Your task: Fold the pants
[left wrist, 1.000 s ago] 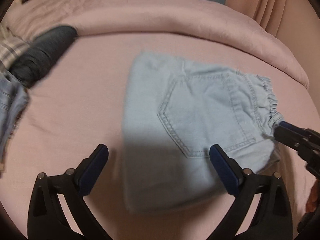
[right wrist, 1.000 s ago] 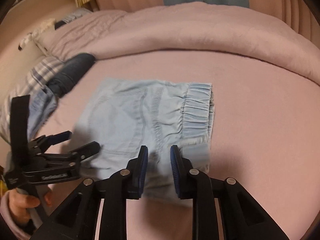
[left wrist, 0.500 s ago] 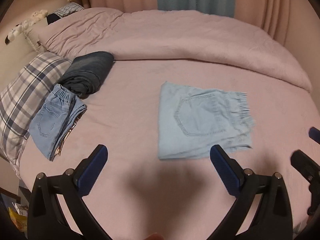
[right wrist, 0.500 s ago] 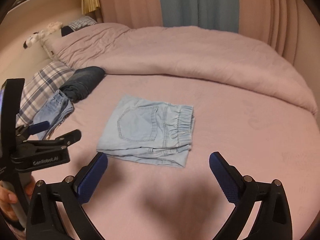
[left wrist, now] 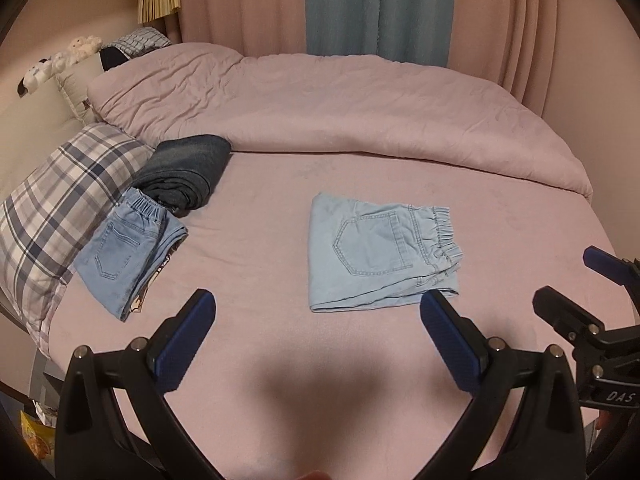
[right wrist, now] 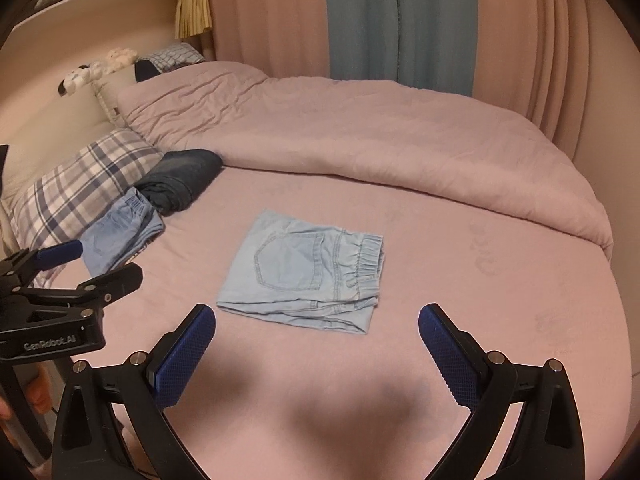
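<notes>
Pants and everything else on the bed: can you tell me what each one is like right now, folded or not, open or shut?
Light blue pants: folded into a flat square, lying free mid-bed.
Second light blue pants: folded, resting against the pillow.
Dark jeans: folded in a thick bundle.
Plaid pillow: lying at the bed's edge.
Pink duvet: pushed back in a heap.
Left gripper: fingers open, empty.
Right gripper: fingers open, empty.

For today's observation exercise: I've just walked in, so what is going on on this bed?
A person with a handheld gripper in each hand is folding pants. The light blue pants lie folded in a neat rectangle on the pink sheet, touched by nothing. The left gripper and right gripper are both open and empty, above the bed. Two more folded pairs, medium blue pants and dark jeans, sit by the plaid pillow.
</notes>
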`<state>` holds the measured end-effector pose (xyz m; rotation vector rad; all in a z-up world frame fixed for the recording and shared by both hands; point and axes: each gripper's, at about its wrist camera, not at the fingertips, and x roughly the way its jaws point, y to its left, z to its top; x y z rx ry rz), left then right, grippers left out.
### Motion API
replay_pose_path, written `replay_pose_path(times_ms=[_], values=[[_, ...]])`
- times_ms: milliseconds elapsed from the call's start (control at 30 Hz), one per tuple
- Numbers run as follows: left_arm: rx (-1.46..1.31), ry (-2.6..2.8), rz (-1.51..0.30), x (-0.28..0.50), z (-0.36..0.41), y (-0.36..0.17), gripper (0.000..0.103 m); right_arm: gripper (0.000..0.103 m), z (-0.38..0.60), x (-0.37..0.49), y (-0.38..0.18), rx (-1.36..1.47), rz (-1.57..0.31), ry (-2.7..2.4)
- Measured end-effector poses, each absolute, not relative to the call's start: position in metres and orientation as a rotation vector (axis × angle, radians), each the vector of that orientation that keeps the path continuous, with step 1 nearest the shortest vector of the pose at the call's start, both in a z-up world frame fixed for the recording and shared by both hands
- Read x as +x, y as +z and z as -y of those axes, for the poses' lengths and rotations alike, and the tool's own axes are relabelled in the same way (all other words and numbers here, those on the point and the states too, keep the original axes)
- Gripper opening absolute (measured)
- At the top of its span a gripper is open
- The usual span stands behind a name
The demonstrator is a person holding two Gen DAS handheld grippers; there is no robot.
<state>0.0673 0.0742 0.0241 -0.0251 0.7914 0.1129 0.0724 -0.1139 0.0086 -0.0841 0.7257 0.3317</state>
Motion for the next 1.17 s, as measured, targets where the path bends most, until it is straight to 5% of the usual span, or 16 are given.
replay_pose_path(times_ms=[1167], values=[[-0.013, 0.091, -0.806, 0.0707, -0.0697, 0.0263, 0.103, 0.101, 0.1100, 0.0721, 0.0092, -0.078, -0.733, 0.325]])
